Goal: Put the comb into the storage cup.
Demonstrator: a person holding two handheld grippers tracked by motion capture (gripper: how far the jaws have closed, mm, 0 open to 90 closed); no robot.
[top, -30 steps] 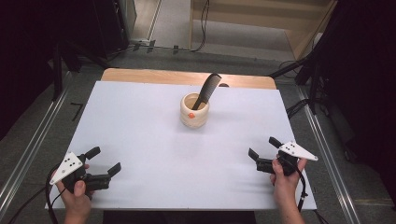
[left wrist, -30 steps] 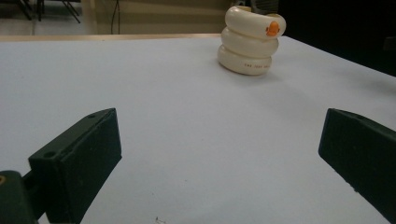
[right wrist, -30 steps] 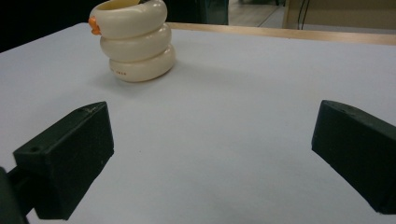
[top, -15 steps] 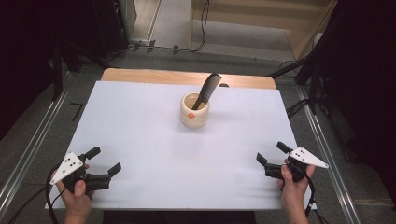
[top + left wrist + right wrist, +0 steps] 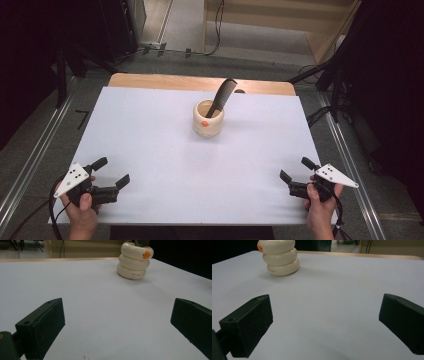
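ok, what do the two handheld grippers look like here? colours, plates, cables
Both match: the left gripper and right gripper have black bodies with two blocky black jaws. A pale grey three-cornered plate with small dark dots tops each. A dark cable trails from each towards the person. No sleeves can be made out at the hands.

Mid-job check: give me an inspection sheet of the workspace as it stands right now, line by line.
Surface: white table top, bare apart from one item; wooden strip along the far edge.
Job's things: cream ringed cup with an orange spot, upright at centre-far; black comb leaning inside it.
Clutter: nothing seen.
Grippers: left gripper and right gripper both open, empty, at the near corners, apart from the cup.
Cables: one trails from each gripper off the near edge; more lie on the floor beyond.
Surroundings: dark stands, metal floor rails, wooden furniture behind.
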